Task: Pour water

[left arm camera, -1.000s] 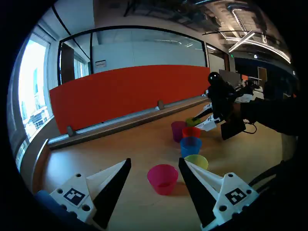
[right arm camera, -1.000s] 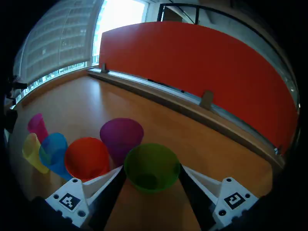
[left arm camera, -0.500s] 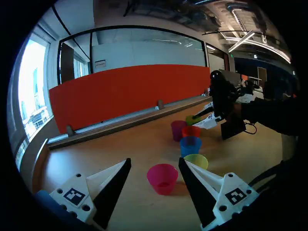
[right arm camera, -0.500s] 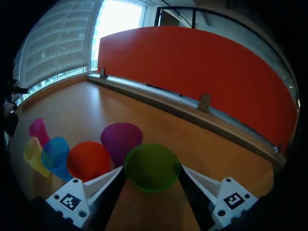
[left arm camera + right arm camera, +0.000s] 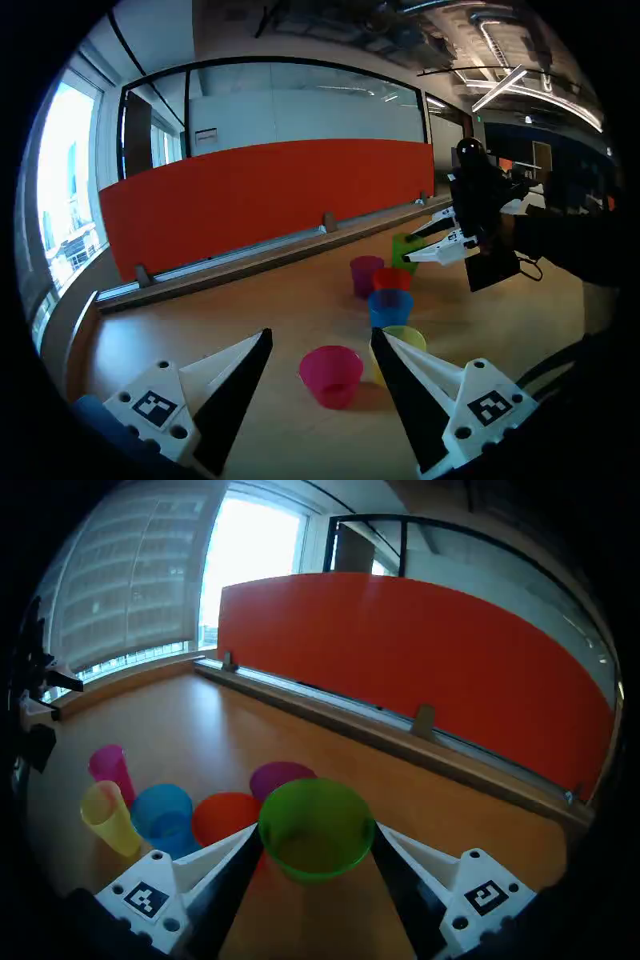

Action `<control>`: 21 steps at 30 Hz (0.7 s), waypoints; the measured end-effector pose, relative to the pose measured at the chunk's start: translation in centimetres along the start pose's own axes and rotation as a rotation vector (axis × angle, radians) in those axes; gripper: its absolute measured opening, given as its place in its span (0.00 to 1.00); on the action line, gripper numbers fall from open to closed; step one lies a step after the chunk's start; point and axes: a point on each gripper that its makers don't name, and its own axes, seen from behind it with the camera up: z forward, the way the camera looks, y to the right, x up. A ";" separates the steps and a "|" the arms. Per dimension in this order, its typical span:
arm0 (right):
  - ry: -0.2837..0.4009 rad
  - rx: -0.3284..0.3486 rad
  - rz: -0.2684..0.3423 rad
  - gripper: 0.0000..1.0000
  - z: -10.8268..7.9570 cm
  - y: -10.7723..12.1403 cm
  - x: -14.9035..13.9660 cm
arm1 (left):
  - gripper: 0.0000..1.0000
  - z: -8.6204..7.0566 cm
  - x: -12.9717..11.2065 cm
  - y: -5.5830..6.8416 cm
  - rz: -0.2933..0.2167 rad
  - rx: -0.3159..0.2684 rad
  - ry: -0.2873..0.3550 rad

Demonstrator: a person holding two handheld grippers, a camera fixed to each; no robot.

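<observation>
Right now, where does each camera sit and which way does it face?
Left gripper view: rides the open left tongs, low over the table, facing the pink cup; its own fingers show.
Right gripper view: rides the right tongs, whose fingers grip the green cup, facing the orange partition.
Both show the blue cup and partition.

Green cup (image 5: 317, 838), pink cup (image 5: 330, 376), yellow cup (image 5: 110, 818), blue cup (image 5: 164, 820), orange cup (image 5: 222, 816) and purple cup (image 5: 276, 776): thin translucent coloured plastic, smooth-walled, light gloss at the rims. Table (image 5: 200, 728): wood-grain top, smooth, low satin sheen with soft window glare; the orange-red partition (image 5: 416, 656) behind it reads as a matt, even panel, exact material cannot be told. Right gripper (image 5: 316, 832) and left gripper (image 5: 320, 332): fingers (image 5: 444, 868) of white matt plastic with black matt inner faces.
</observation>
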 end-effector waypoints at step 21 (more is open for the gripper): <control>0.167 0.023 -0.028 0.94 -7.7 -5.2 2.3 | 0.91 -1.1 1.6 2.1 0.006 -0.029 0.040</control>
